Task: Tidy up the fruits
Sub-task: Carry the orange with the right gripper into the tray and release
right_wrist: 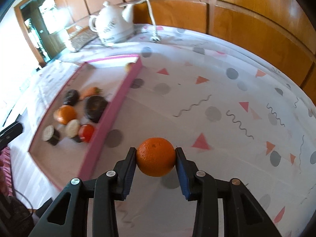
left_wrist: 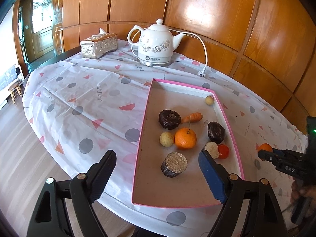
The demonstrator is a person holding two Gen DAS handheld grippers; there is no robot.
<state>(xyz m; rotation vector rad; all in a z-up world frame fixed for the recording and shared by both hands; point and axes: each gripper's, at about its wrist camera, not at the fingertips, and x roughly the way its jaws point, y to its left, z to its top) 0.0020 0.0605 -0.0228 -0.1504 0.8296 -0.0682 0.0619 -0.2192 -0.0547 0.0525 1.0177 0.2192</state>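
A pink-rimmed shallow box (left_wrist: 147,106) lies on the table and holds several fruits: a stemmed orange (left_wrist: 185,138), two dark round ones (left_wrist: 169,118), a small carrot (left_wrist: 192,117), pale balls (left_wrist: 167,138), a red one (left_wrist: 223,151) and a dark cut stump (left_wrist: 174,164). My left gripper (left_wrist: 158,164) is open and empty over the box's near end. My right gripper (right_wrist: 156,156) is shut on an orange (right_wrist: 156,159), held above the cloth to the right of the box (right_wrist: 110,118). That orange also shows in the left wrist view (left_wrist: 265,148).
A white kettle (left_wrist: 156,45) with a cord and plug (left_wrist: 202,74) stands at the back of the table. A silver tissue box (left_wrist: 98,45) stands to its left. A patterned cloth (left_wrist: 83,98) covers the round table. Wooden wall panels stand behind.
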